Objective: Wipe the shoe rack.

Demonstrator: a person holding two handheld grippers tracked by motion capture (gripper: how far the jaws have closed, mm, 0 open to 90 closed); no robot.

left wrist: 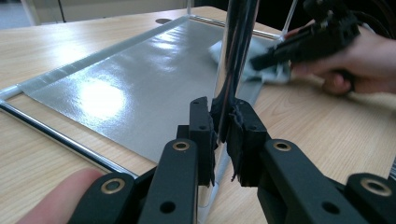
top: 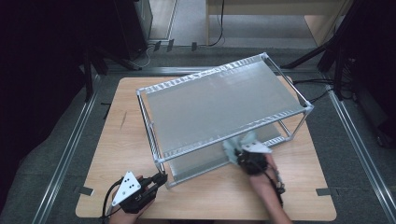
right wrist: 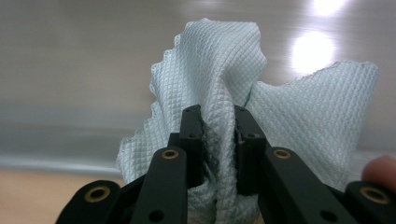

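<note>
Right gripper view: right gripper [right wrist: 218, 116] clamped on a bunched, pale waffle-weave cloth [right wrist: 210, 70], pressed toward the rack's lower shelf [top: 198, 161]. Left gripper [left wrist: 223, 122] clenched on the chrome corner post [left wrist: 233, 56], steadying the two-tier metal rack [top: 224, 100]. Judged mid-wipe: lower shelf under way near its front edge, remainder pending. Cloth crumpled, dry-looking, scalloped hem.

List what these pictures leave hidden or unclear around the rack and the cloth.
- High view: most of the lower shelf, covered by the top shelf.
- High view: the right gripper and cloth, blurred, partly under the top shelf's edge.
- Right gripper view: the cloth's lower part, hidden behind the fingers.
- Left gripper view: the post's top, cut off by the upper edge; its foot, behind the left gripper.
</note>
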